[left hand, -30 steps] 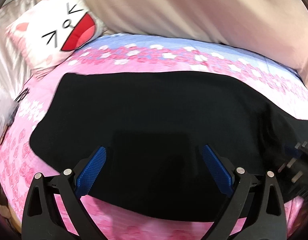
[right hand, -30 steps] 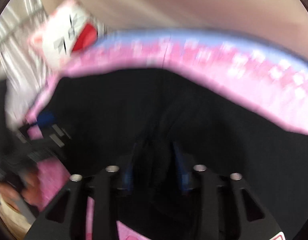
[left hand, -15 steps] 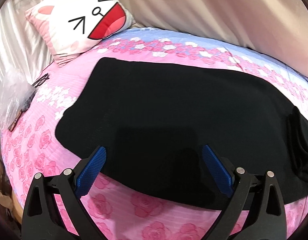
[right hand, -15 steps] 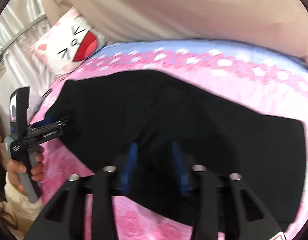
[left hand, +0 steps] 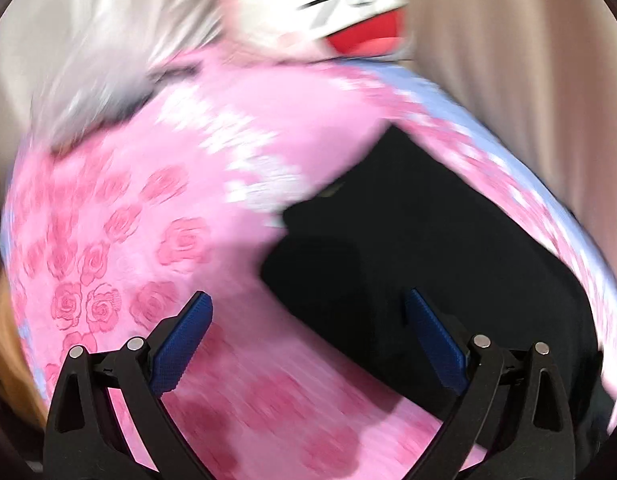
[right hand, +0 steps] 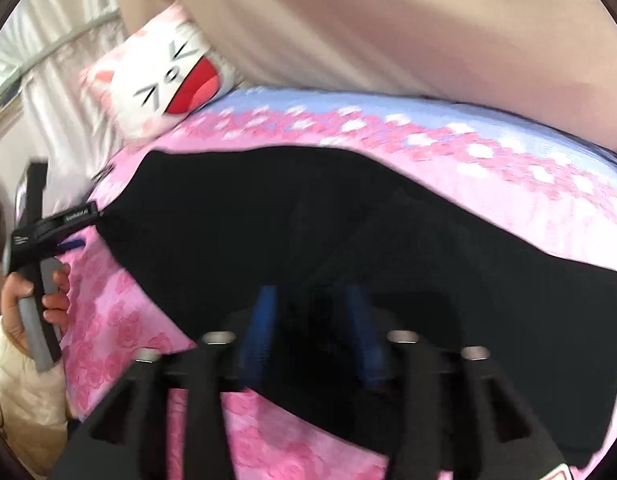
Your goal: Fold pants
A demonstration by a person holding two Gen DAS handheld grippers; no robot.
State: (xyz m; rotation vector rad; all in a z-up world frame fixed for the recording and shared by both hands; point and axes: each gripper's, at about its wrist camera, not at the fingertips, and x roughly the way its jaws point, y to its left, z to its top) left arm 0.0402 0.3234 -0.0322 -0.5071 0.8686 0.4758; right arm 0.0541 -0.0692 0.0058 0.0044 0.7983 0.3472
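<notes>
Black pants [left hand: 428,240] lie folded lengthwise in a long strip on a pink rose-print bedsheet [left hand: 128,220]. My left gripper [left hand: 307,296] is open wide just above the strip's left end; its right pad is over the black cloth and its left pad over the sheet, with nothing gripped. In the right wrist view, the pants [right hand: 308,208] stretch across the bed and the left gripper [right hand: 84,228] shows at their left end. My right gripper [right hand: 308,292] hovers at the near edge of the pants. Its jaws are opening, with black cloth behind the blurred pads.
A cat-face pillow [right hand: 168,84] lies at the bed's far left corner, with a beige curtain [right hand: 388,20] behind the bed and shiny white cloth [left hand: 88,40] to the left. A person's hand [right hand: 52,292] in a cream sleeve holds the left gripper's handle beside the bed.
The left gripper has swept left along the pants to their left end and rolled, so the bed now looks tilted. The right gripper's pads stand wider apart than half a second ago.
</notes>
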